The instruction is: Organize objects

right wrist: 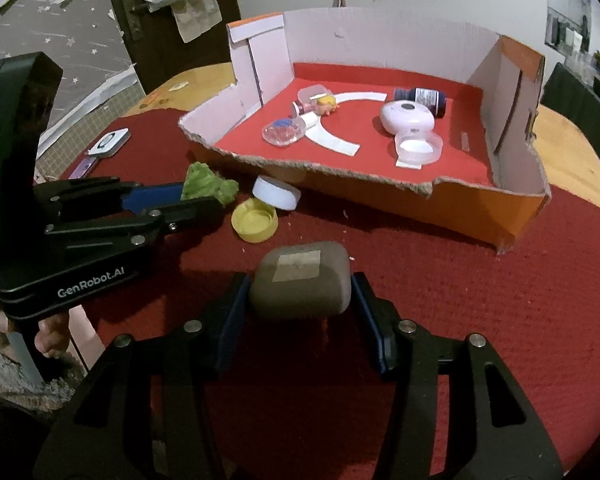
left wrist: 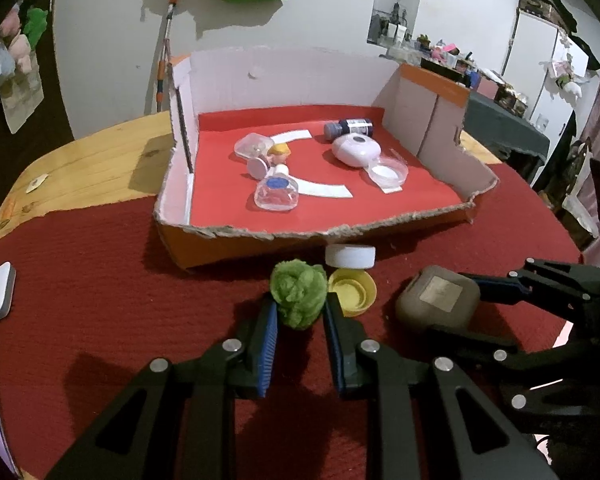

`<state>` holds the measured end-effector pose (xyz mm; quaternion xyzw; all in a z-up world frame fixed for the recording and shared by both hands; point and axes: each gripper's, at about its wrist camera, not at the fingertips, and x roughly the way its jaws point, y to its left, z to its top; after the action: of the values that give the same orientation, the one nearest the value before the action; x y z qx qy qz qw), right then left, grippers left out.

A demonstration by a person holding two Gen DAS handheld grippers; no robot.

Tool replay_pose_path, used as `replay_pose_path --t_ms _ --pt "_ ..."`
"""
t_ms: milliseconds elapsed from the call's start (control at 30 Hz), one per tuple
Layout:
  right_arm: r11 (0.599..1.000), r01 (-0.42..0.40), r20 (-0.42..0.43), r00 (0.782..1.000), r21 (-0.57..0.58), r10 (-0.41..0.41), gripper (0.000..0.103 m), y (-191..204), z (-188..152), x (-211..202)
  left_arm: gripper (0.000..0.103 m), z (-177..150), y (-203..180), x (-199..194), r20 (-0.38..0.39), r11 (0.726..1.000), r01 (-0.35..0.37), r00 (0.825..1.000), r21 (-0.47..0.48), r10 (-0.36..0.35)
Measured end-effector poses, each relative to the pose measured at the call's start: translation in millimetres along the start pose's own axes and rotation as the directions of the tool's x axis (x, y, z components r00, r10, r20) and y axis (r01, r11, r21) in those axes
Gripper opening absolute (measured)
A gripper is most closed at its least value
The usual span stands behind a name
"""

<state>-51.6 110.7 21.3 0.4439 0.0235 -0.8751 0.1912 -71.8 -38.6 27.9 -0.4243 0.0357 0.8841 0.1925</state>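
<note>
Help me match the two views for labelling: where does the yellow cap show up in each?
Left wrist: yellow cap lower centre, right of the green pom-pom.
Right wrist: yellow cap left of centre, below the white lid.
Shared landmark: the cardboard box, just behind it.

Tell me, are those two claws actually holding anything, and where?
Left claw squeezes the green fuzzy ball by its two sides. Right claw has the grey-brown case between its fingers at its sides; whether they press it cannot be told.
</note>
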Motion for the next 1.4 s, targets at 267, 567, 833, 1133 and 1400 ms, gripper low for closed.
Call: replay_pose_path --t_ms 267,567,833,1133,1400 --pt "1.000 0.003 -0.005 1.000 -0.001 -0.003 0.050 0 1 9 0.026 -5 6 9 -0.023 1.000 0.014 1.000 -0.028 -0.015" --pt "1.000 0.011 0.011 1.000 -0.003 -0.011 0.049 0 3 11 0.026 -2 5 12 -0.010 0.999 0.013 1.000 -0.030 -0.014" --pt "1.000 -0.010 0.049 0.999 0.005 0.010 0.048 1 7 -1 0.024 -4 4 6 0.001 1.000 0.007 1.000 -0.025 -0.007" --pt "0.999 -0.037 0.084 0.996 0.007 0.036 0.048 3 9 -18 0.024 -4 2 -11 0.029 0.999 0.021 0.999 -0.029 -0.020" --pt "0.998 -0.055 0.110 0.992 0.003 0.054 0.048 6 12 -30 0.023 1 -5 -31 0.069 0.999 0.038 0.997 -0.018 -0.037"
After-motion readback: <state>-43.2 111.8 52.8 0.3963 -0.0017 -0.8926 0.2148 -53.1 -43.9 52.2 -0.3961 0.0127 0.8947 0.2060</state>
